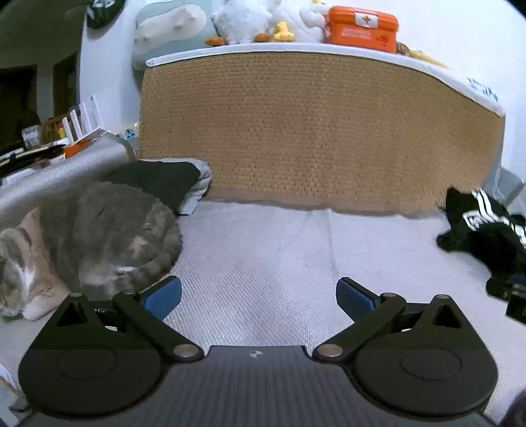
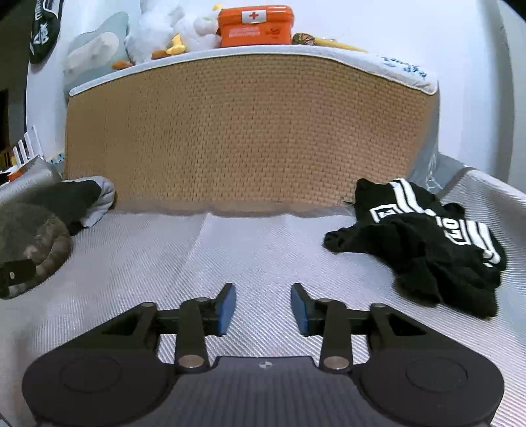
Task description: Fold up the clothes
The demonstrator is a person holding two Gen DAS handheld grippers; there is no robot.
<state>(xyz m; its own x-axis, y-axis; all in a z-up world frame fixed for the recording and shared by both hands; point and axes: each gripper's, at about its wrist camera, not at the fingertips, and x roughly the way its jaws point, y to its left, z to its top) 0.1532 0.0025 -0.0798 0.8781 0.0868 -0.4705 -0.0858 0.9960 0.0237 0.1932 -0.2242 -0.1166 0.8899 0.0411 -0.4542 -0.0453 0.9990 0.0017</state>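
Both tongs hang empty over the bare middle of the bed (image 2: pixel 263 249): the left tongs (image 1: pixel 258 297) gape wide, the right tongs (image 2: pixel 263 307) stand half open, nothing between the pads. The crumpled black garment (image 2: pixel 424 243) lies far right by the woven headboard (image 2: pixel 250 131), probably next to be fetched; a cat (image 1: pixel 95 236) occupies the left, so the middle serves for folding

A gray and white cat (image 1: pixel 82 243) lies curled at nine o'clock on the bed cover (image 1: pixel 263 256). At twelve o'clock, an orange first-aid box (image 1: pixel 361 28) and white stuffed toys (image 1: pixel 250 19) sit atop the woven brown board (image 1: pixel 312 131).
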